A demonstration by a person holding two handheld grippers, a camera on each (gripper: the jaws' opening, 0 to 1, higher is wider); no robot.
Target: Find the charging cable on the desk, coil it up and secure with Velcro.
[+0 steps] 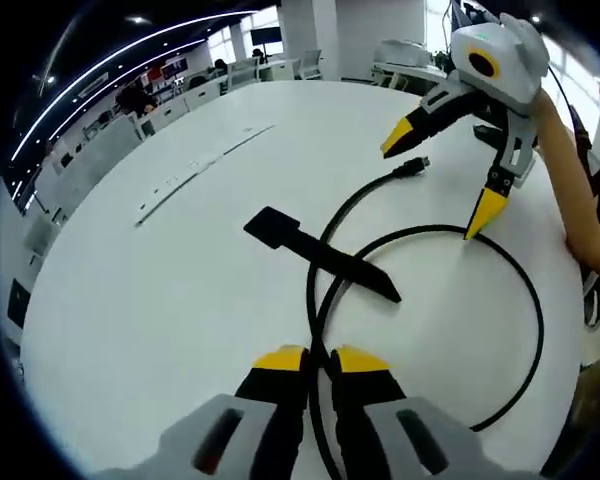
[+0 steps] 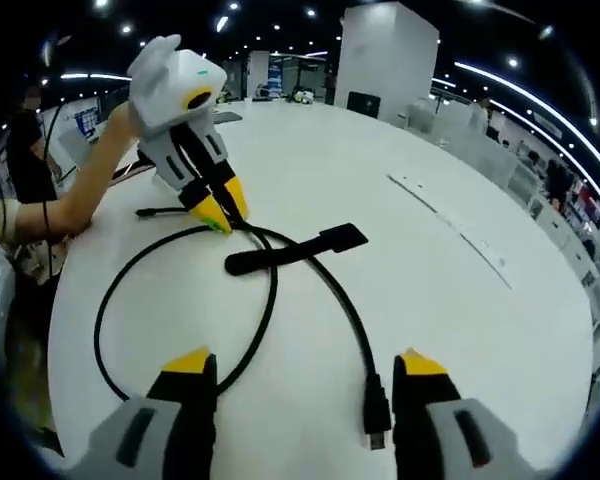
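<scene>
A black charging cable (image 1: 525,290) lies in one loose loop on the round white table (image 1: 160,290). Across the cable lies a black Velcro strap (image 1: 320,255), flat on the table. My left gripper (image 1: 320,362) is shut on the cable near the loop's crossing. My right gripper (image 1: 440,180) hovers open over the far side of the loop, near the cable's plug (image 1: 415,165). In the right gripper view, my right gripper (image 2: 302,362) stands open with the plug (image 2: 377,415) between its jaws, untouched. Beyond it, the left gripper (image 2: 220,212) pinches the cable (image 2: 110,300) beside the strap (image 2: 295,250).
A thin pale strip (image 1: 200,165) lies on the table's far part, also seen as the strip (image 2: 450,220) at the right. A person's forearm (image 1: 570,190) reaches in at the table's edge. Office desks and chairs (image 1: 230,75) stand beyond the table.
</scene>
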